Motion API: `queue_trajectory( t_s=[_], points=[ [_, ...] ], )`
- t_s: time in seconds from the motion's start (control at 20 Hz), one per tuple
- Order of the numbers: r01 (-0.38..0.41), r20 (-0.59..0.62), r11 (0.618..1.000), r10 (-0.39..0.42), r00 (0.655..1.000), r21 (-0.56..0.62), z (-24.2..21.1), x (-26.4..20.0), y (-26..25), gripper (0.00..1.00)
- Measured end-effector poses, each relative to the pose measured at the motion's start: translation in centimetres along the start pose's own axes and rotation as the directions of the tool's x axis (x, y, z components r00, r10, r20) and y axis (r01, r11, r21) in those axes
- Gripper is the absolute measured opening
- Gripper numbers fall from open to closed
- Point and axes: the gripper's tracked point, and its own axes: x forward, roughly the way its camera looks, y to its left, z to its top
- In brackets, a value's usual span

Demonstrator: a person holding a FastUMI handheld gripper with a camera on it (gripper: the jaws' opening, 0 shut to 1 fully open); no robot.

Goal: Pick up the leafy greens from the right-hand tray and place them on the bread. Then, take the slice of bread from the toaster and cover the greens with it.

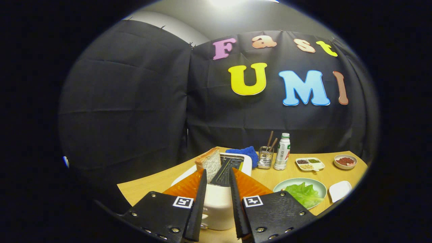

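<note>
A white toaster [218,202] stands right in front of me, its body between my two fingers. A slice of bread [210,163] sticks up out of its left slot, just beyond my left fingertip [203,175]. My gripper [217,170] is open, with its fingers apart over the toaster's top and pressing on nothing. To the right of the toaster, leafy greens [304,194] lie on a pale green plate [287,184]. I cannot see what is under the greens.
A small white dish [340,190] sits right of the plate. Behind the toaster are a blue cloth [244,152], a wire holder with sticks [265,157], a white bottle [282,152], a divided dish [310,164] and a bowl of red bits [345,161]. Black cloth walls the table's back.
</note>
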Motion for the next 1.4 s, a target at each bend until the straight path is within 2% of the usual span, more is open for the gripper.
queue_trajectory(
  t_s=[0.25, 0.5, 0.7, 0.75, 0.9, 0.95, 1.4],
  points=[
    [0.021, -0.038, 1.0, -0.021, 0.999, -0.002, -1.0, 3.0, 1.4, 0.4],
    [0.051, -0.018, 0.998, -0.052, 0.998, -0.039, -0.4, 4.9, 1.6, 0.4],
    [0.135, -0.064, 0.988, -0.14, 0.988, -0.079, -1.7, 5.6, 0.4, 0.38],
    [0.121, -0.053, 0.99, -0.125, 0.991, -0.069, -1.1, 5.2, 0.6, 0.11],
    [0.089, -0.07, 0.995, -0.093, 0.993, -0.05, -1.1, 5.5, 0.5, 0.1],
    [0.082, -0.071, 0.995, -0.086, 0.994, -0.056, -0.7, 5.2, 0.4, 0.02],
    [0.002, -0.02, 1.0, -0.002, 1.0, -0.03, 2.6, 3.5, 0.1, 0.02]
  ],
)
